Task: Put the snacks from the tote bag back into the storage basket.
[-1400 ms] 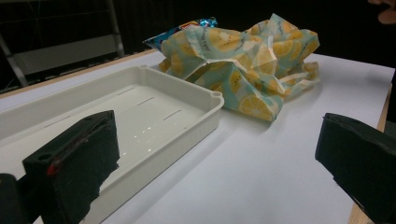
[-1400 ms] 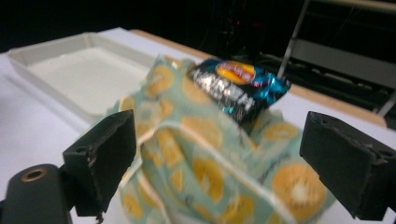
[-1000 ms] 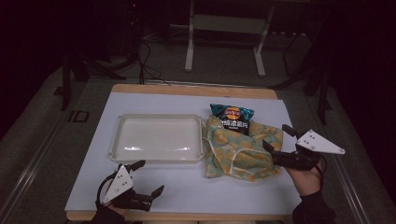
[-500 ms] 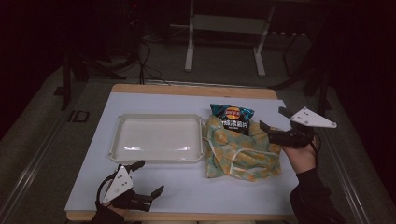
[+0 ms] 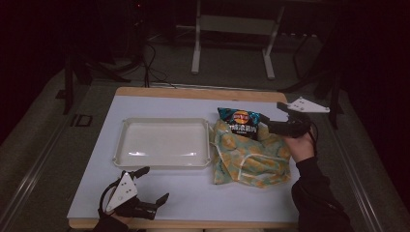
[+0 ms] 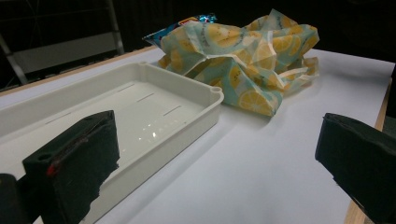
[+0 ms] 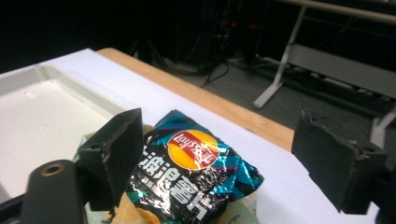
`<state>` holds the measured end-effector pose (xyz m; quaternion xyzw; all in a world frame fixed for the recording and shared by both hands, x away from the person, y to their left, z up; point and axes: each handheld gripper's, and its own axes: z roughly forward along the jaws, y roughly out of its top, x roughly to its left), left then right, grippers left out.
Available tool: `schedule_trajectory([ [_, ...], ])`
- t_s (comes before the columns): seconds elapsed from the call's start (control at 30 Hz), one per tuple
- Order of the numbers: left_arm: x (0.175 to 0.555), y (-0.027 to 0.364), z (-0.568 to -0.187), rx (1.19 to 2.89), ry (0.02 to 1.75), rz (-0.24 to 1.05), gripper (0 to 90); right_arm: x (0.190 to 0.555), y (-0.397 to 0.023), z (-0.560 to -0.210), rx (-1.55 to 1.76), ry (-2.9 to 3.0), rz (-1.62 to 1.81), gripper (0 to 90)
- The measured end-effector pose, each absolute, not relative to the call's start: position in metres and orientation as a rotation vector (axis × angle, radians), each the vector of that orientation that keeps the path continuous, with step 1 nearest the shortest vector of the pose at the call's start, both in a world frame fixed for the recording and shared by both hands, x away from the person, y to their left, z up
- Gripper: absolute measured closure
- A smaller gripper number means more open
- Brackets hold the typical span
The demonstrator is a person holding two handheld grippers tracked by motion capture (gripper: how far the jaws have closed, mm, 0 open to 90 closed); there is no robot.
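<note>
Your right gripper (image 5: pixel 270 117) is at the far right part of the table (image 5: pixel 193 198), and its jaws are spread wide with nothing between them; it seems you aim them at the chip bag (image 5: pixel 240 122) so that the bag's upper edge can go between the two pads. In the right gripper view the chip bag (image 7: pixel 194 179) lies just in front of the jaws and a little below them, nearer to the left jaw, not yet touched. The bag sticks out from the mouth of the lemon-print cloth bag (image 5: pixel 249 157), which lies crumpled just beside the white tray (image 5: pixel 164 126); probably the tray stands empty there to receive what you take out. Your left gripper (image 5: pixel 150 188) rests low at the near edge of the table, also released and holding nothing, well apart from the cloth bag (image 6: pixel 243 60); I judge it waits there so it can pin the cloth when you pull.
</note>
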<state>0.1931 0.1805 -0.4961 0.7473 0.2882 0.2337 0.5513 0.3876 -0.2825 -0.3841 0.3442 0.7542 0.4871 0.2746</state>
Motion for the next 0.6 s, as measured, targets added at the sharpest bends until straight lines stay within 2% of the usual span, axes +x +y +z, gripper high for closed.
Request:
schedule_trajectory([
  [0.6, 0.188, 0.184, -0.498, 1.783, 0.691, 0.564, 0.1, 0.443, -0.280, -0.421, 1.016, 2.134, 1.300, 28.8],
])
